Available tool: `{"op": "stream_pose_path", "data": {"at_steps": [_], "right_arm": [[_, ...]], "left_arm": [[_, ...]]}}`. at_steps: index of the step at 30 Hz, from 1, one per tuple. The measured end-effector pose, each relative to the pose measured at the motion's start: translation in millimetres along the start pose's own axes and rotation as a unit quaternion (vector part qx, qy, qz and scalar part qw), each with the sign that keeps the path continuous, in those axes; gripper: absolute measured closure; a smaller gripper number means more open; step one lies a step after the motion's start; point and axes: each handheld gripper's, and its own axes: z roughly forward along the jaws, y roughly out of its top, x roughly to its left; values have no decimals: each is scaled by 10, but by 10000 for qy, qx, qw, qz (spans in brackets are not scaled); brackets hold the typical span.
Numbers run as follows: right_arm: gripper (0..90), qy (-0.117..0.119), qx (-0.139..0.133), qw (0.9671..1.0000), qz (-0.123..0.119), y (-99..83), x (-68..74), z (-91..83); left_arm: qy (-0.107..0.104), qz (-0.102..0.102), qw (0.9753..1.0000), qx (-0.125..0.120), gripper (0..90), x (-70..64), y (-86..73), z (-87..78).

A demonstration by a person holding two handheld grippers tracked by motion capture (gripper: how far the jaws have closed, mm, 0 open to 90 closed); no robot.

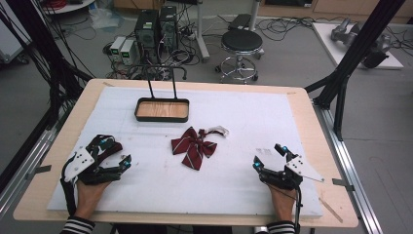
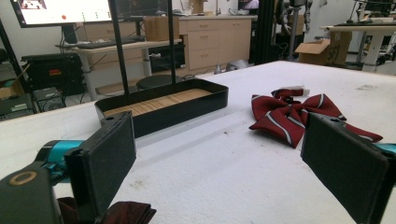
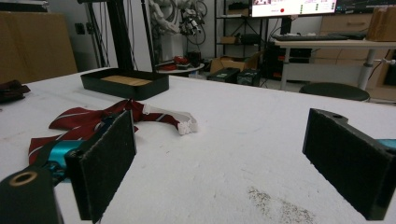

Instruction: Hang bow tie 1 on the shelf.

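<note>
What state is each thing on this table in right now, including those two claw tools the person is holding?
Left gripper: open, holding nothing, low at the table.
Right gripper: open, holding nothing, low at the table.
Bow tie: lying loose on the white mat, its white strap trailing to one side.
Tray: black rim, wooden floor, nothing in it.

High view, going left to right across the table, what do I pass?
Left gripper → black tray → red striped bow tie → right gripper.
</note>
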Motion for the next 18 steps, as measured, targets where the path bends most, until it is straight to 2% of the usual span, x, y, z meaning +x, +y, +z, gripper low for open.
{"op": "stream_pose_path", "data": {"at_steps": [18], "right_arm": [[88,-20,-4,10000,51,0,0,-2]], "left_arm": [[-21,-99,9999,21,104,25,4,0]]}}
